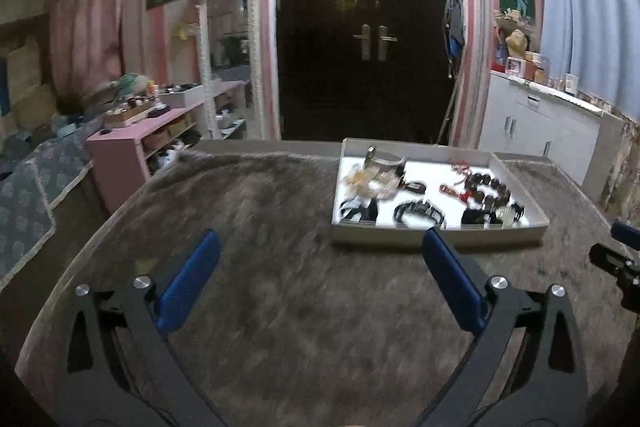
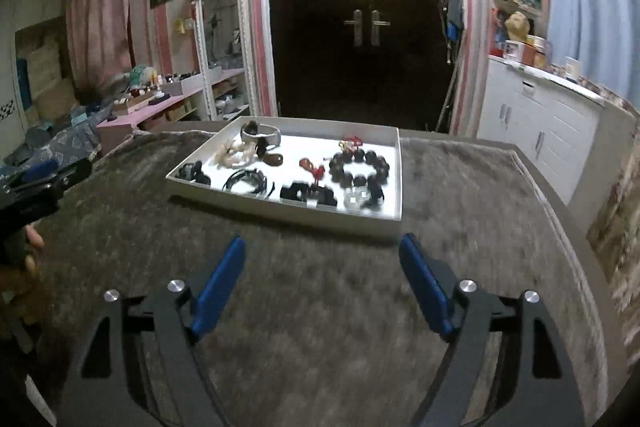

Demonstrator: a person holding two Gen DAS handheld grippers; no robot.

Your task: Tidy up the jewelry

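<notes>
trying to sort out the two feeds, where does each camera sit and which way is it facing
Left wrist: sits on the left gripper, open and empty, looking forward and slightly down over the grey rug toward the tray ahead-right and the dark door; the right gripper's tip shows at the right edge.
Right wrist: sits on the right gripper, open and empty, facing the same way with the tray straight ahead; the left gripper and some fingers show at the left edge.
Shared: tray, rug, door.
</notes>
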